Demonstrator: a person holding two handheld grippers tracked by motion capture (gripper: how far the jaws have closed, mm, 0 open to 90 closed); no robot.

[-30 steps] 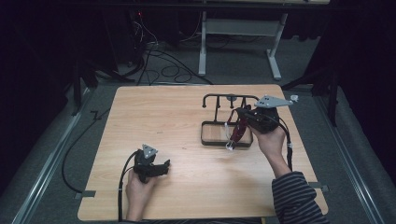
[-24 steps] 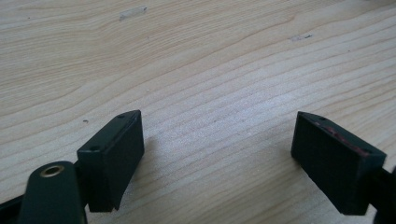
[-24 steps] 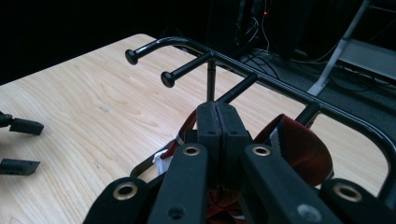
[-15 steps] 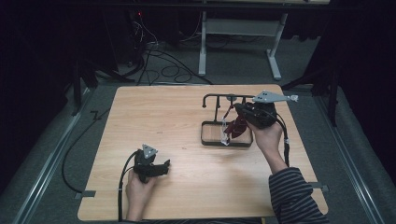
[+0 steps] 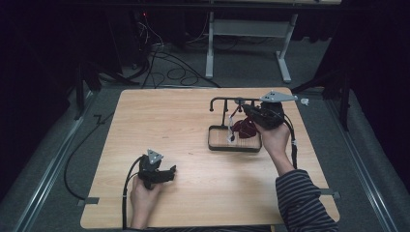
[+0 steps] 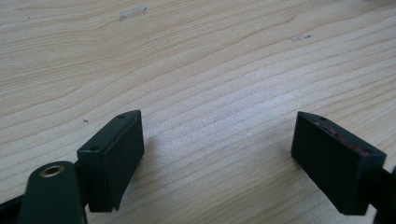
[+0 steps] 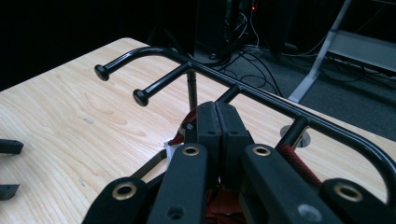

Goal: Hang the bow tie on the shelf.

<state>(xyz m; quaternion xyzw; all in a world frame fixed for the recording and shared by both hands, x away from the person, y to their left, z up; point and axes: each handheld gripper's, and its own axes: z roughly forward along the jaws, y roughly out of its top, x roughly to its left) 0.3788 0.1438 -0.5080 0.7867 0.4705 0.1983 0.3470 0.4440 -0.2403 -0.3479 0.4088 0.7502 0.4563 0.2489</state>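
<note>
Two grippers work over a wooden table (image 5: 183,125). The right gripper (image 7: 217,122) has its jaws pressed together on a dark red cord (image 5: 244,128), which hangs from the jaws beside the black rack (image 5: 227,102) and over the rack's base tray (image 5: 234,146). The left gripper (image 6: 217,154) rests low on the bare wood near the table's front edge, well apart from the rack, its jaws spread wide with nothing between them.

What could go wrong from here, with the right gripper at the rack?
The right gripper is shut on a dark red item right under the black rack's pegs; lifting could snag it on a peg or tip the rack. The grip itself is hidden, so the item may slip. The left gripper rests open, too far away to steady anything.
</note>
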